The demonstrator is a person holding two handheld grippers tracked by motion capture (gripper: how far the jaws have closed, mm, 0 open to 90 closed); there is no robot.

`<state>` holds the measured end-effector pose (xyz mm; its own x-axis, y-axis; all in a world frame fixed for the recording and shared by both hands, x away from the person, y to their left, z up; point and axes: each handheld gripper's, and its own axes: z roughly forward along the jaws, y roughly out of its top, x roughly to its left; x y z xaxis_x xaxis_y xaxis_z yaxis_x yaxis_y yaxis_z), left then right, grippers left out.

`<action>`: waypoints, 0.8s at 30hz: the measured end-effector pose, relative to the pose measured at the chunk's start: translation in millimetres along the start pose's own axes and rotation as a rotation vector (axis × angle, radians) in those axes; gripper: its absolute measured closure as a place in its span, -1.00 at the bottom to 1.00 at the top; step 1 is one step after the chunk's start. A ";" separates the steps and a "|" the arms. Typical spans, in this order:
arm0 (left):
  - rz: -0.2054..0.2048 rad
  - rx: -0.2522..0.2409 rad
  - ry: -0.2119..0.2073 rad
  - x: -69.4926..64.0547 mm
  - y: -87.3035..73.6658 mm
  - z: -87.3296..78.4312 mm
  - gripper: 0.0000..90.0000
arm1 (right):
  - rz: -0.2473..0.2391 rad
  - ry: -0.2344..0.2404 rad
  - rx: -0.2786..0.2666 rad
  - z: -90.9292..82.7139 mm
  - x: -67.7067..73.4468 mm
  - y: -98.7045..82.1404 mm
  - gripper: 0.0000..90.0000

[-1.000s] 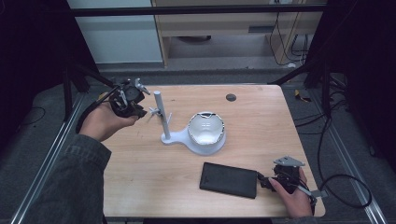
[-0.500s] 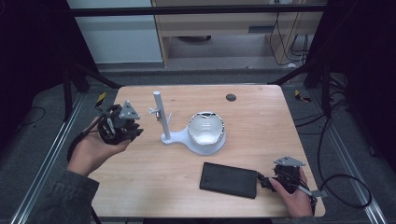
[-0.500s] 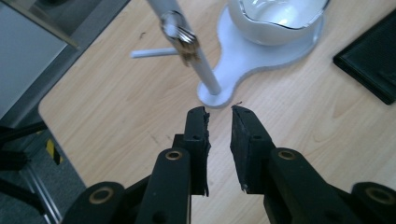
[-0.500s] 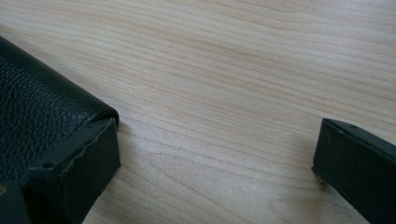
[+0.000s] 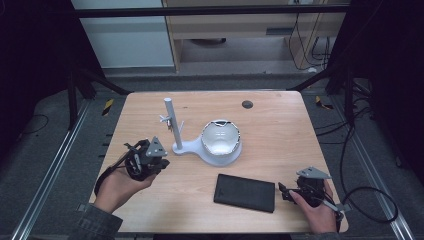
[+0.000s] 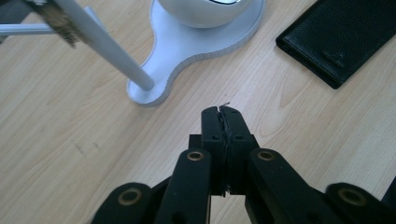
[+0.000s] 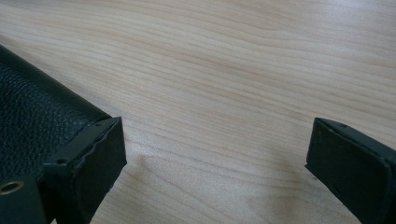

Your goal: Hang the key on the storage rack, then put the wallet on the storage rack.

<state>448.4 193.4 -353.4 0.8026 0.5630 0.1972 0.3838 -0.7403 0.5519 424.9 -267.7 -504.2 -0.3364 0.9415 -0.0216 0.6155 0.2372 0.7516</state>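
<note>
High view: left gripper (image 5: 150, 160) sits low over the table (image 5: 280, 125), near the white stand (image 5: 200, 145) with its pole and bowl. Right gripper (image 5: 302, 192) rests just beside the black wallet (image 5: 245, 192).

Left gripper view: jaws have just been closing and now meet, pressed together, with only a thin thread-like wisp at the tips; stand base (image 6: 187, 51) ahead.

Right gripper view: jaws wide apart, wallet (image 7: 32, 116) against the left jaw, bare wood between.

Wooden table (image 5: 280, 130) with white stand (image 5: 200, 145), black wallet (image 5: 245, 192)
</note>
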 end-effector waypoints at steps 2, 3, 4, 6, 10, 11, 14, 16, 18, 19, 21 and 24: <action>-0.013 -0.007 -0.010 -3.4 0.3 7.8 0.98 | -0.002 0.008 -0.012 -0.9 -0.1 0.3 -0.89; -0.013 -0.007 -0.010 -3.4 0.3 7.8 0.98 | -0.002 0.008 -0.012 -0.9 -0.1 0.3 -0.89; -0.015 -0.010 -0.018 -6.3 0.2 11.7 0.98 | 0.004 0.013 -0.013 -1.6 0.4 0.5 -0.90; -0.017 -0.018 -0.027 -9.7 0.1 14.6 0.99 | -0.006 0.012 -0.017 -2.3 0.9 0.4 -0.89; -0.006 -0.025 -0.064 -21.4 -0.6 26.0 0.99 | -0.018 0.006 -0.024 -4.9 1.2 -0.1 -0.89; -0.005 -0.030 -0.067 -25.2 -0.9 29.8 0.99 | -0.020 0.003 -0.029 -5.6 1.1 0.1 -0.88; 0.013 -0.028 -0.097 -35.4 -2.0 43.4 1.00 | -0.013 0.001 -0.033 -7.0 1.3 1.7 -0.85; 0.014 -0.028 -0.115 -40.8 -2.8 50.9 1.00 | -0.012 -0.005 -0.041 -8.3 1.2 2.8 -0.81; 0.019 -0.028 -0.135 -45.8 -3.7 58.8 1.00 | -0.019 -0.012 -0.050 -9.5 0.6 2.8 -0.78; 0.020 -0.028 -0.140 -47.8 -3.8 61.5 1.00 | -0.016 -0.011 -0.050 -10.2 0.6 2.7 -0.77; 0.028 -0.023 -0.151 -53.2 -3.8 67.3 1.00 | -0.014 -0.012 -0.053 -11.3 0.4 2.4 -0.74; 0.030 -0.028 -0.185 -62.0 -3.4 74.0 1.00 | -0.018 -0.013 -0.055 -11.5 0.9 2.3 -0.72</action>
<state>431.1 133.8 -427.5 0.8849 0.4615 0.0626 0.3476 -0.7439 0.5707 417.8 -269.1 -494.9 -0.3377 0.9403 -0.0433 0.5695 0.2408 0.7859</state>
